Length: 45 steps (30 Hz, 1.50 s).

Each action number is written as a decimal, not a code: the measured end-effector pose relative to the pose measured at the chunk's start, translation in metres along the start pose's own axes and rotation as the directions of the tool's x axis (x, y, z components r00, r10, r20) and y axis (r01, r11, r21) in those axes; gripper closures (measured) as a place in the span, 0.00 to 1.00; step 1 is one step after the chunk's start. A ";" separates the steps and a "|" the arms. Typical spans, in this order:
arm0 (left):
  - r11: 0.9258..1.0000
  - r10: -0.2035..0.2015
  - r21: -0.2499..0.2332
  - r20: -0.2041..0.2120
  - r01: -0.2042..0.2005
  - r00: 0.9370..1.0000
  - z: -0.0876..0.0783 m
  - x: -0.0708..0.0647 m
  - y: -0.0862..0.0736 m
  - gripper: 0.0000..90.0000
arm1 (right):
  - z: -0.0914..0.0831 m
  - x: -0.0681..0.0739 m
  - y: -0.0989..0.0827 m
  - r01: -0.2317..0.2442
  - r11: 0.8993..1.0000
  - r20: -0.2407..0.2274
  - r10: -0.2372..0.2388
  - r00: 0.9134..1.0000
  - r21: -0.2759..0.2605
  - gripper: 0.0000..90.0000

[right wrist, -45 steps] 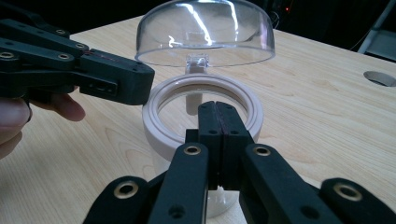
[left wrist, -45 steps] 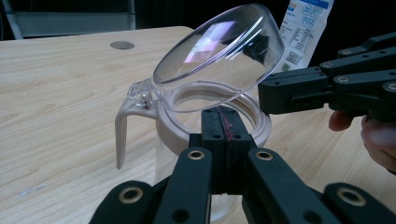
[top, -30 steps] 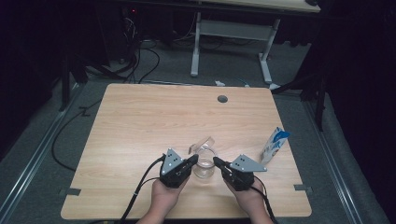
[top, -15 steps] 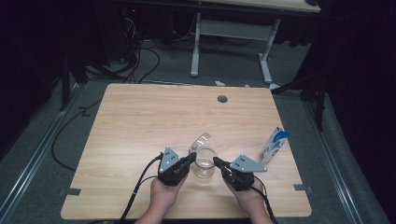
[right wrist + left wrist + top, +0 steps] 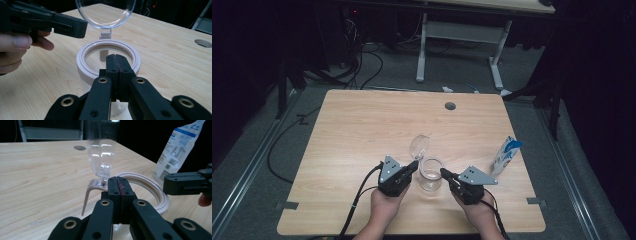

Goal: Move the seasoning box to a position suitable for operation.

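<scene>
A clear glass jar with a white rim stands near the table's front edge. Its round clear lid is swung up on its hinge at the far left side. My left gripper is shut with nothing between its jaws, and its tips sit at the foot of the lid, beside a pale clasp lever. My right gripper is also shut and empty, its tips at the near side of the jar's rim.
A white and blue pouch stands to the right of the jar, near the table's right edge. A round cable hole lies at the far side of the wooden table. Cables and desk legs are on the floor behind.
The lid has tipped a little further back and left from the jar's mouth, and my left gripper has edged slightly left with it. The right gripper has stayed put.
</scene>
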<state>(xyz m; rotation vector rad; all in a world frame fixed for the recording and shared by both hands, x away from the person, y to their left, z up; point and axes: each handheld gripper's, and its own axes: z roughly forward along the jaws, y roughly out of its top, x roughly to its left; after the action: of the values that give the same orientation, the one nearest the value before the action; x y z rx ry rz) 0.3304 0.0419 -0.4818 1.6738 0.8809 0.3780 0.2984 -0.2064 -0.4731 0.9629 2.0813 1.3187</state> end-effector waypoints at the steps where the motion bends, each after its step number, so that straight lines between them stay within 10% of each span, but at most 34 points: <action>1: 1.000 0.000 0.001 -0.001 0.000 1.000 0.000 0.001 0.000 1.00 | 0.000 0.000 0.000 0.001 1.000 -0.001 -0.001 1.000 -0.001 0.99; 14: 0.997 0.051 0.051 -0.023 -0.050 0.998 -0.007 0.007 -0.009 0.99 | 0.000 0.001 0.001 -0.001 1.000 0.000 0.001 1.000 0.005 0.95; 34: 0.980 0.116 0.176 -0.134 -0.091 0.984 -0.050 0.055 -0.047 0.92 | -0.009 -0.008 0.001 -0.022 1.000 0.044 0.022 0.999 -0.001 0.91; 45: 0.974 0.127 0.207 -0.155 -0.094 0.980 -0.055 0.061 -0.055 0.68 | -0.012 -0.024 -0.020 -0.068 0.996 0.114 0.061 0.992 0.053 0.87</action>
<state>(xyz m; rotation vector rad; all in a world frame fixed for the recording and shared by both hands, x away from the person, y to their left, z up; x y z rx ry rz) 0.3154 0.1278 -0.5282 1.9021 0.9768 0.5272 0.2990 -0.2371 -0.4859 1.1110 2.0274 1.2137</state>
